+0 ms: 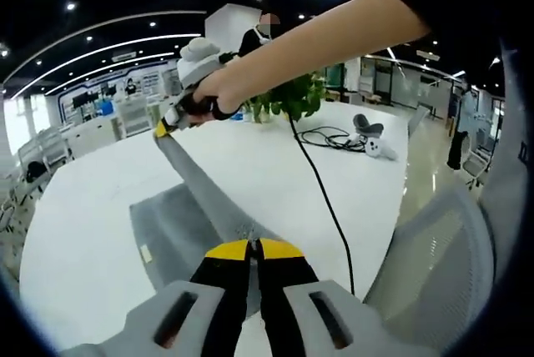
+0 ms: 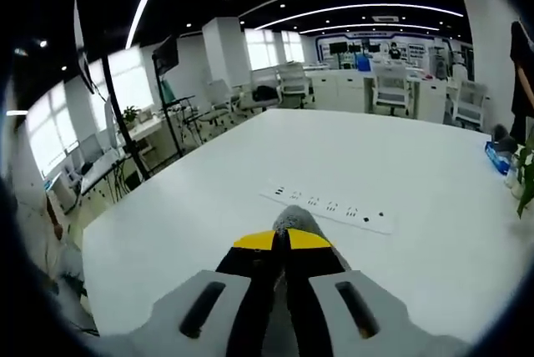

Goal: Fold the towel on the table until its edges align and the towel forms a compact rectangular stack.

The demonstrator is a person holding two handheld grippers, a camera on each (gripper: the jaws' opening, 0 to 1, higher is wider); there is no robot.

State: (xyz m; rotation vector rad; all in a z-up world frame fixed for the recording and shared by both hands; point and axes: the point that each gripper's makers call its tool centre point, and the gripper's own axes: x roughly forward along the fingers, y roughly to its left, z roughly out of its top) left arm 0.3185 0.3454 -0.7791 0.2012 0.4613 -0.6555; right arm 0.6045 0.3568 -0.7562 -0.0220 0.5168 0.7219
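My left gripper [image 1: 253, 250] was pinched on a corner of the grey towel [image 1: 179, 232] at six o'clock, the cloth stretched taut up to my right gripper [image 1: 171, 121] at ten o'clock, while the rest lay slack on the white table [image 1: 92, 207]. My right gripper's [image 2: 281, 241] jaws were pressed together on a grey tuft of towel at six o'clock. I judged either corner could slip if I pulled harder, skewing the fold; the black cable [image 1: 321, 190] at three o'clock and the power strip [image 2: 329, 207] crowded me, though bare tabletop lay open beyond.
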